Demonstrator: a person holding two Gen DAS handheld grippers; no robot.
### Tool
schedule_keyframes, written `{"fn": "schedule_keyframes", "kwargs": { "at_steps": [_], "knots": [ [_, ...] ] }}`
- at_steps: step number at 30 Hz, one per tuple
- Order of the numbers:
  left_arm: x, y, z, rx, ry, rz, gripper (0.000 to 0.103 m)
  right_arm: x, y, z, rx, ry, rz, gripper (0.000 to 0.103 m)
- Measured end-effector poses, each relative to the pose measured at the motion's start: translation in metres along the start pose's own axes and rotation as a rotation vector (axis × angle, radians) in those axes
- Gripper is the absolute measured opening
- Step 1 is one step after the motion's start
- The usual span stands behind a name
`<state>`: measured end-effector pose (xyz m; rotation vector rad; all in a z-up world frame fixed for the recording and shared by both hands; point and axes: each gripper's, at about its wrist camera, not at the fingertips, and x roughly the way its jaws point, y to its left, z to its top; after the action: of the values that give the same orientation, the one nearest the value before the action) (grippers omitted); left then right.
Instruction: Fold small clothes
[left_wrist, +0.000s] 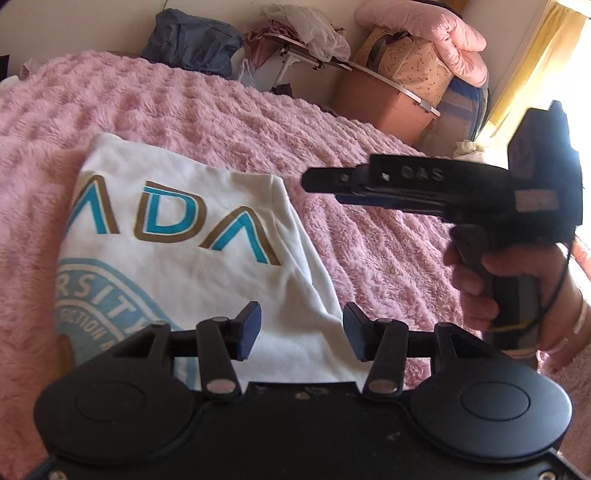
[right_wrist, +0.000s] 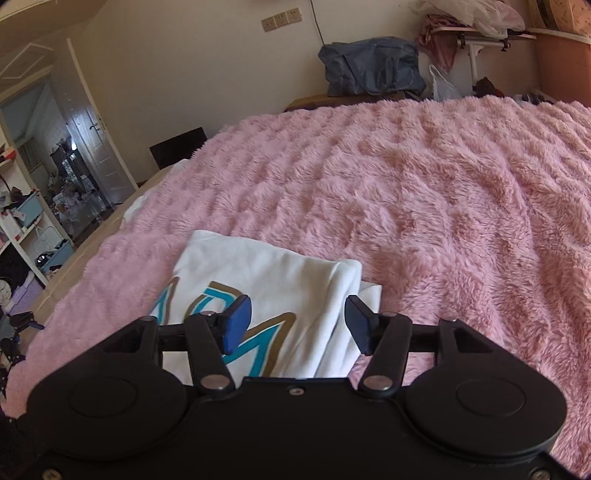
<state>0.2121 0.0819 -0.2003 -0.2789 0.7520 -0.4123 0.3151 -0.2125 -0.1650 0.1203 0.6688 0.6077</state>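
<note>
A white T-shirt (left_wrist: 177, 251) with blue and gold letters and a light blue round print lies folded on the pink fluffy blanket (left_wrist: 369, 229). My left gripper (left_wrist: 301, 334) is open and empty, just above the shirt's near right part. The right gripper also shows in the left wrist view (left_wrist: 317, 181), held side-on above the blanket to the right of the shirt. In the right wrist view my right gripper (right_wrist: 297, 325) is open and empty above the shirt (right_wrist: 295, 280), near its folded right edge.
The blanket (right_wrist: 424, 184) covers the whole bed. A blue-grey bag (right_wrist: 373, 66) sits beyond the far edge. A small folding table (left_wrist: 332, 61), a brown bin (left_wrist: 380, 103) and pink bedding (left_wrist: 436, 33) stand at the far right. A doorway and shelves (right_wrist: 33, 206) are at the left.
</note>
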Motion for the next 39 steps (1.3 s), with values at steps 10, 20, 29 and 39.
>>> {"fn": "schedule_keyframes", "kwargs": {
  "at_steps": [10,20,29,39],
  "knots": [
    [-0.043,0.045,-0.049,-0.131,0.056,0.177,0.052,-0.050,0.034,-0.090,-0.024,0.081,0.105,0.057],
    [-0.026,0.065,-0.069,-0.147,0.081,0.172,0.053,-0.037,0.015,-0.126,0.054,0.137,0.029,0.046],
    [-0.077,0.047,-0.045,-0.182,-0.015,0.181,0.053,-0.057,0.037,-0.114,0.047,0.123,-0.059,0.078],
    [-0.144,-0.012,-0.008,-0.132,-0.026,0.303,0.057,-0.117,0.111,-0.082,0.001,0.107,-0.266,0.092]
  ]
}}
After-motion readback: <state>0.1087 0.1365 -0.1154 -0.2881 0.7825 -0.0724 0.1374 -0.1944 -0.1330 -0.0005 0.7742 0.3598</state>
